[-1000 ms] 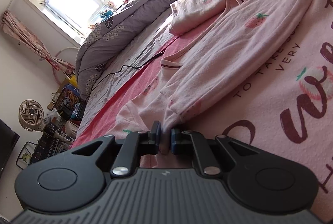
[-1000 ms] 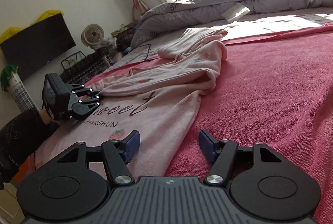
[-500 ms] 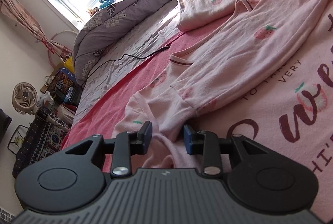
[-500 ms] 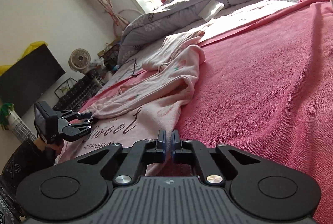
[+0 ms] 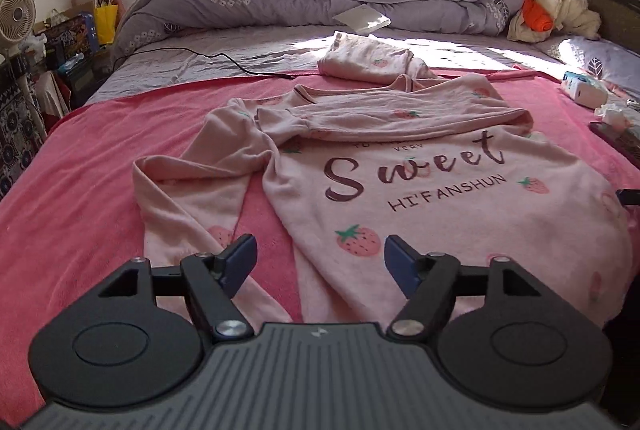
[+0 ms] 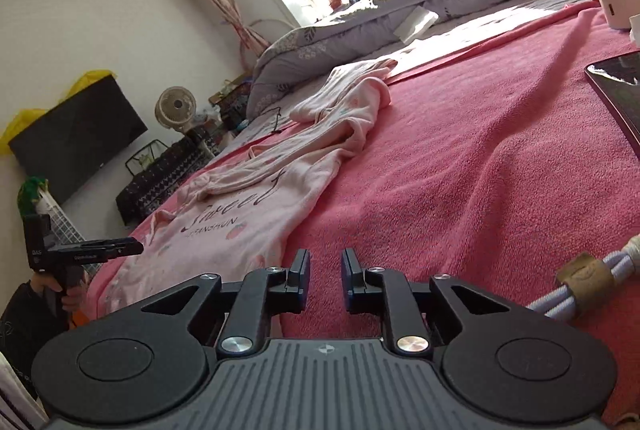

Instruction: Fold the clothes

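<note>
A pale pink pyjama top (image 5: 420,190) printed "Sweet" with strawberries lies front up on the pink blanket (image 5: 100,158). Its upper part and one sleeve are folded across the chest, and the other sleeve (image 5: 180,198) trails down at the left. My left gripper (image 5: 320,264) is open and empty above the hem. My right gripper (image 6: 325,280) is slightly open and empty, low over the blanket beside the top's right edge (image 6: 256,214). The left gripper also shows in the right wrist view (image 6: 100,250).
A folded pink garment (image 5: 368,60) lies beyond the top. A grey duvet (image 5: 320,2), a white box (image 5: 362,20) and a black cable (image 5: 224,60) are at the back. A tissue pack (image 5: 582,90) and a dark phone (image 6: 620,94) lie at the right. A rope toy (image 6: 592,282) is near my right gripper.
My left gripper let go of the sleeve cuff, opened wide and drew back toward the hem. My right gripper shut half a second ago and has since opened a little.
</note>
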